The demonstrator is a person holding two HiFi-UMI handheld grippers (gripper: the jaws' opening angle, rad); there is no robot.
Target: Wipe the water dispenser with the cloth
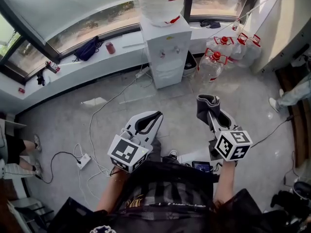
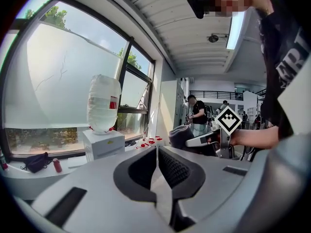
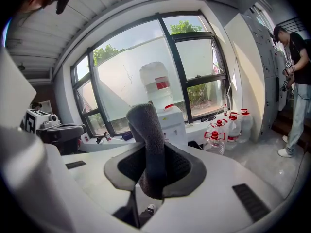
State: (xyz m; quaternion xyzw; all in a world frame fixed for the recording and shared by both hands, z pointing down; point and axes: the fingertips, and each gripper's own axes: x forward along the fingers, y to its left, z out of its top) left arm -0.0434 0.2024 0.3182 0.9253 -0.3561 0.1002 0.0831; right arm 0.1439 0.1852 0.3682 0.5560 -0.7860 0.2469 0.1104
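Note:
The white water dispenser [image 1: 166, 50] stands against the window sill with a wrapped upturned bottle [image 1: 159, 1] on top; it also shows in the left gripper view [image 2: 103, 143] and the right gripper view [image 3: 171, 121]. My right gripper [image 1: 208, 102] is shut on a dark grey cloth [image 3: 148, 140], which sticks up folded between its jaws [image 1: 206, 106]. My left gripper [image 1: 154, 117] is shut with nothing between its jaws [image 2: 156, 165]. Both grippers hang well short of the dispenser, over the floor.
Several water jugs with red caps [image 1: 219, 57] stand right of the dispenser. A white cable runs over the floor to a power strip [image 1: 83, 160]. A dark bag [image 1: 89, 48] and a red can [image 1: 110, 47] lie on the sill. A person [image 3: 295, 72] stands at the far right.

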